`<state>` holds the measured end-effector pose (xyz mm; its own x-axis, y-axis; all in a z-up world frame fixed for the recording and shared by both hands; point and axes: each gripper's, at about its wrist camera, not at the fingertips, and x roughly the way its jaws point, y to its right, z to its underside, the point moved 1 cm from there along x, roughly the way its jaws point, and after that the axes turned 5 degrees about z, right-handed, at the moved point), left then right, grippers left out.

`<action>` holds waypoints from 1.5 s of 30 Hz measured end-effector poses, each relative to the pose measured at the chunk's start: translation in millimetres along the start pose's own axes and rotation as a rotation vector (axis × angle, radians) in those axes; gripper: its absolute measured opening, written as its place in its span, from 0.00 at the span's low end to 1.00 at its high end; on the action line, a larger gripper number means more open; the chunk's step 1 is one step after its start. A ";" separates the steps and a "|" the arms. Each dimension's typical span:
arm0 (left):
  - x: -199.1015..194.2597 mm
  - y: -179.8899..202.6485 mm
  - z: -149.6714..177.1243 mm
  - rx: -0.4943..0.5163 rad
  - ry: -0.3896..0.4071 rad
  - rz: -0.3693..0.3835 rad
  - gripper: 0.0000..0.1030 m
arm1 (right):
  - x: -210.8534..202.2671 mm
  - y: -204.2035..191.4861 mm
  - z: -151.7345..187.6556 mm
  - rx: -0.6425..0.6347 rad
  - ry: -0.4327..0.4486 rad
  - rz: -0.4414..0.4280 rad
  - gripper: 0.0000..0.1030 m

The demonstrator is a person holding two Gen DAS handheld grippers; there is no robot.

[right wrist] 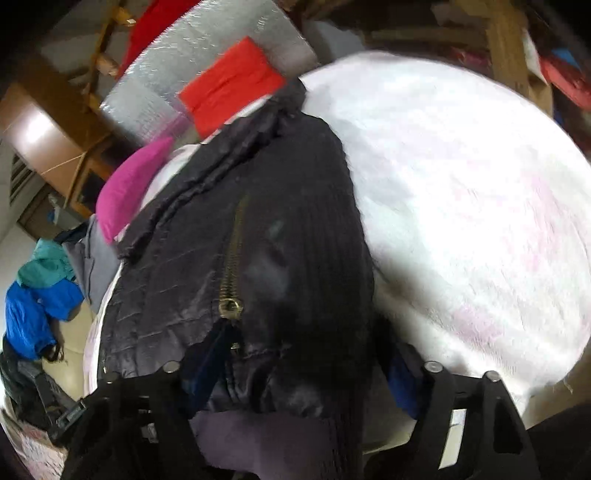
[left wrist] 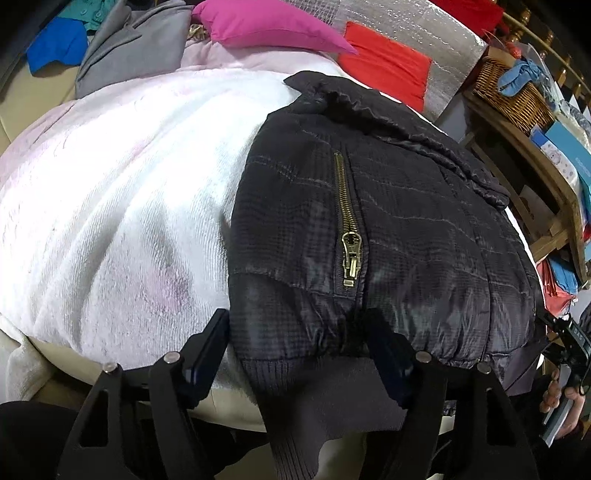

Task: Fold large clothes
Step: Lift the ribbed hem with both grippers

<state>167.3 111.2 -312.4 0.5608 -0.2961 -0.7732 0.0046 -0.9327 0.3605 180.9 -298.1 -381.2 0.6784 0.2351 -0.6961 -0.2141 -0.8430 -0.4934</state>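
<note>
A black quilted jacket (left wrist: 406, 229) with a brass zipper (left wrist: 349, 236) lies folded on a white fleece blanket (left wrist: 122, 206). My left gripper (left wrist: 303, 339) is open at the jacket's near hem, its fingers (left wrist: 210, 343) straddling the ribbed waistband (left wrist: 317, 391). The right wrist view shows the same jacket (right wrist: 207, 266) and zipper (right wrist: 231, 280). My right gripper (right wrist: 295, 354) is open with the jacket's hem bunched between its fingers (right wrist: 400, 380). The right gripper also shows at the right edge of the left wrist view (left wrist: 565, 339).
A pink pillow (left wrist: 266, 26), a red cushion (left wrist: 384, 66) and a silver foil sheet (left wrist: 417, 26) lie at the back. Grey and blue clothes (left wrist: 125, 51) are piled at the back left. A wicker basket (left wrist: 509, 92) stands on a wooden shelf (left wrist: 546, 177) to the right.
</note>
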 end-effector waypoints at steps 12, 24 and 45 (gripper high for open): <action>2.3 1.1 0.4 -0.006 -0.022 -0.021 0.80 | -22.4 16.9 -7.9 0.074 -0.013 -0.024 0.74; -4.2 3.7 2.7 0.031 0.034 -0.014 0.56 | -11.7 -12.3 12.2 -0.095 0.001 0.001 0.40; -7.7 22.2 5.8 0.151 0.072 -0.155 0.64 | -22.5 -33.6 19.7 -0.237 0.070 -0.037 0.38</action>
<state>158.3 91.6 -301.5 0.6207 -0.1364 -0.7721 -0.0257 -0.9878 0.1538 159.0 -265.5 -359.2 0.7316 0.2405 -0.6379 -0.0231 -0.9264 -0.3758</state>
